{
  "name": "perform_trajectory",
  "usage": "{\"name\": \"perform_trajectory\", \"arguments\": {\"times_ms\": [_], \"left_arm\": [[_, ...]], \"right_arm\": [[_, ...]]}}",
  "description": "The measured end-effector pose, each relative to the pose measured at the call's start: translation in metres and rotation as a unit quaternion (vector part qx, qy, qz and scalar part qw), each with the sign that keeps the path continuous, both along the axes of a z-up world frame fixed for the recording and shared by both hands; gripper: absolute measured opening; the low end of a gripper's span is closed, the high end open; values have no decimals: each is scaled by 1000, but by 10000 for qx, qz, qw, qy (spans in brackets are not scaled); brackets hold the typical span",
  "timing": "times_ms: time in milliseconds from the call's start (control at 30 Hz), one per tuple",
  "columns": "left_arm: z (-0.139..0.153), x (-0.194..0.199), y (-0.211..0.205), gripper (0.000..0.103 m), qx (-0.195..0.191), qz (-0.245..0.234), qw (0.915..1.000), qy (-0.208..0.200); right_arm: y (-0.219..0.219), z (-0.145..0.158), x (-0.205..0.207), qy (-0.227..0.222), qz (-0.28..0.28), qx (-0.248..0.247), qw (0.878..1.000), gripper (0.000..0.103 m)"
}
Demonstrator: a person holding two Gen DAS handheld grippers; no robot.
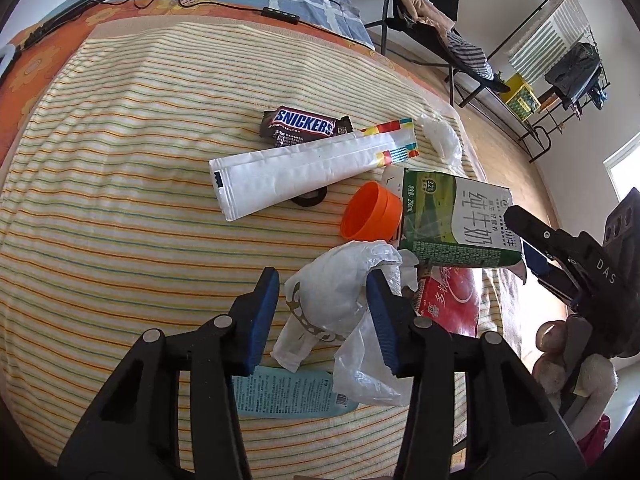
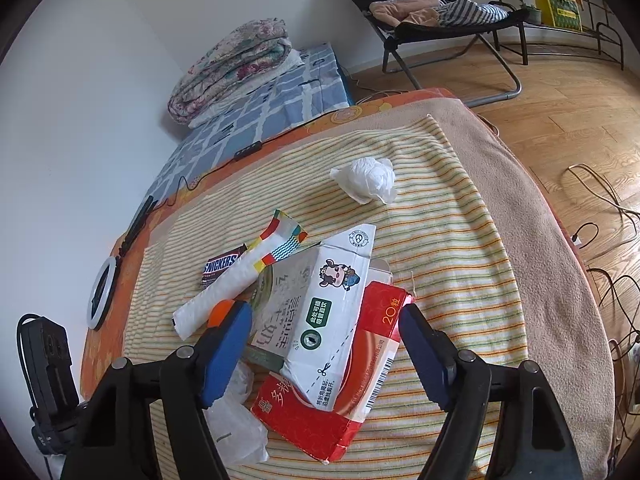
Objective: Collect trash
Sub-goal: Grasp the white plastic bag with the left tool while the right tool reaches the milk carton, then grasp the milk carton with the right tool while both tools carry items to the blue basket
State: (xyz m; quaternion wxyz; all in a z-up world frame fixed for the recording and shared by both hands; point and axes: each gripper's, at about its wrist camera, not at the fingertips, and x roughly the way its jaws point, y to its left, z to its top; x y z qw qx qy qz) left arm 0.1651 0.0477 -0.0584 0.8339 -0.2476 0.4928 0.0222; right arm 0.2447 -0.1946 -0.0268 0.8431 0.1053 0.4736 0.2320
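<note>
Trash lies on a striped blanket [image 1: 120,200]. My left gripper [image 1: 324,312] is open, its blue pads on either side of a crumpled white plastic bag [image 1: 332,296]. Beyond it lie an orange cup [image 1: 372,212], a green-and-white milk carton [image 1: 456,220], a red box [image 1: 452,300], a long white paper bag [image 1: 296,172] and a Snickers wrapper [image 1: 304,124]. My right gripper [image 2: 326,340] is open, straddling the milk carton [image 2: 320,320] that lies on the red box [image 2: 348,392]. The right gripper also shows in the left wrist view [image 1: 532,240].
A crumpled white tissue [image 2: 368,180] lies farther back on the blanket. A teal packet [image 1: 284,396] lies under my left gripper. A folding chair [image 2: 440,20] with clothes, a drying rack [image 1: 560,64] and floor cables [image 2: 600,220] are to the right. A folded quilt [image 2: 232,68] sits behind.
</note>
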Motion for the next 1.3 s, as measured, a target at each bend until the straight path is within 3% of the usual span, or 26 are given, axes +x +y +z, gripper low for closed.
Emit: {"name": "perform_trajectory", "arguments": {"times_ms": [67, 167, 500, 1300], "left_arm": [[-2, 1, 0, 33, 3, 3, 10000, 11], [-1, 0, -1, 27, 93, 16, 10000, -15], [10, -10, 4, 24, 232, 124, 9994, -211], [71, -69, 7, 24, 688, 127, 9942, -814]], "right_arm": [[2, -3, 3, 69, -28, 27, 10000, 76], [4, -8, 6, 193, -34, 145, 9997, 71], [3, -11, 5, 367, 0, 549, 9978, 37], [11, 76, -60, -1225, 347, 62, 9918, 30]]}}
